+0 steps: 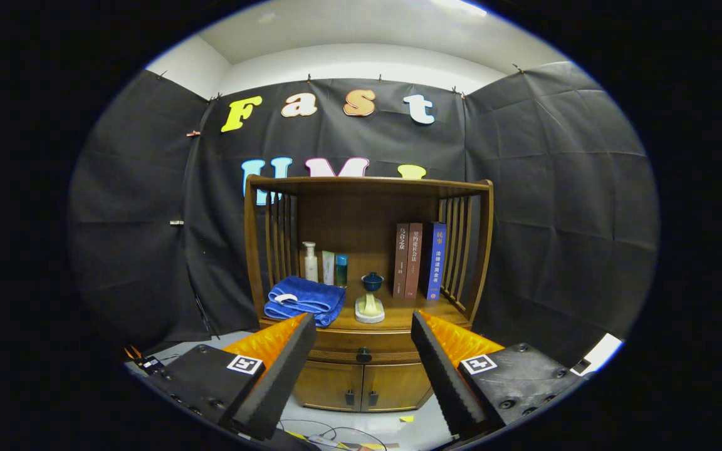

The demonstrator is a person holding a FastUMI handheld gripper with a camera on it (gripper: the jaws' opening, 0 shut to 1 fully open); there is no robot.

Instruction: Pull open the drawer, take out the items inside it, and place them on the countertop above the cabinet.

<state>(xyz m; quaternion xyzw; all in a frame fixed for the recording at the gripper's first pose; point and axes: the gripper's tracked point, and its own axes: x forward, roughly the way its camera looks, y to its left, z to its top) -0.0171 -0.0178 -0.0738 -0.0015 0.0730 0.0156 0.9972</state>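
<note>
Two fingers of the gripper (364, 363) stand wide apart, holding nothing. Beyond them, the closed wooden drawer (361, 346) with its small dark round knob (364, 356) sits under the countertop (398, 316). Risk: an off-centre approach slips off the knob; the folded blue towel (304, 299) crowds the placing space.

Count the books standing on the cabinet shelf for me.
3, upright side by side at the shelf's right end: a brown book, a reddish-brown book, then a blue book beside the slats. None appear hidden. The claw is open.
</note>
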